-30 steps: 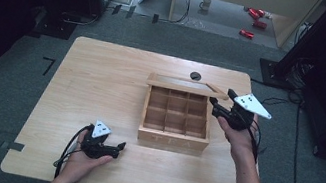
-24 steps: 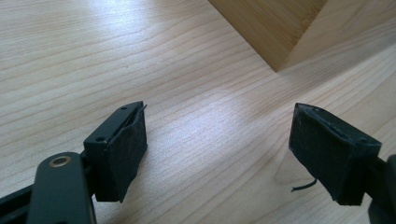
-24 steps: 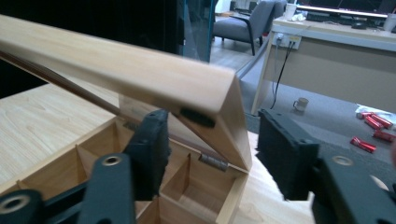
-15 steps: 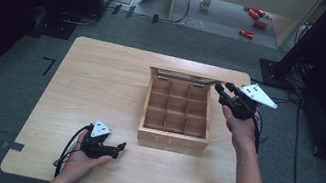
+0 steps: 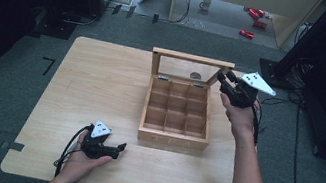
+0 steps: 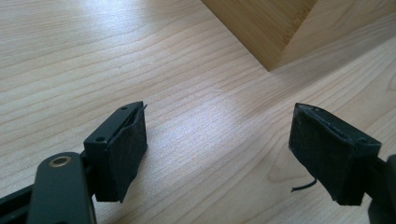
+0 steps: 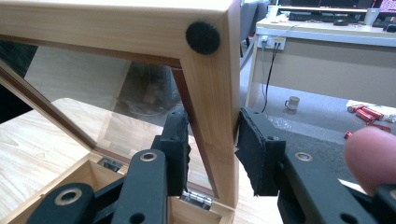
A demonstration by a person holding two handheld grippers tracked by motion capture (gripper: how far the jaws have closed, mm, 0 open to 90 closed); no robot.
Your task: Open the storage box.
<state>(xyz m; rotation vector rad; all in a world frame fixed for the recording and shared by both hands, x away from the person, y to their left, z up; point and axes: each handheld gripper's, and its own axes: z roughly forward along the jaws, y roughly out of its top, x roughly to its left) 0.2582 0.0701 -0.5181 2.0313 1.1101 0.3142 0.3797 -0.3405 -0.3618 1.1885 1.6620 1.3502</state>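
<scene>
Box: a wooden box [image 5: 176,114] with nine compartments sits on the right half of my table [image 5: 96,85]. Its front wall faces me.
Lid: the lid [image 5: 191,66] is a wooden frame around a clear pane. It stands raised, near upright, hinged at the box's far wall. In the right gripper view two metal hinges show at its base.
Right gripper: my right gripper [image 5: 226,80] is at the lid's right side. In the right gripper view its jaws are clamped on the frame's right post [image 7: 212,116], one pad against the pane side, the other against the outer face. A round black felt dot [image 7: 202,37] sits on the frame's corner above the jaws.
Left gripper: my left gripper [image 5: 112,149] lies in my left hand [image 5: 85,159] near the table's front edge, left of the box and apart from it. In the left gripper view its jaws stand wide apart with bare tabletop between them. A box corner [image 6: 275,32] shows ahead of them.
</scene>
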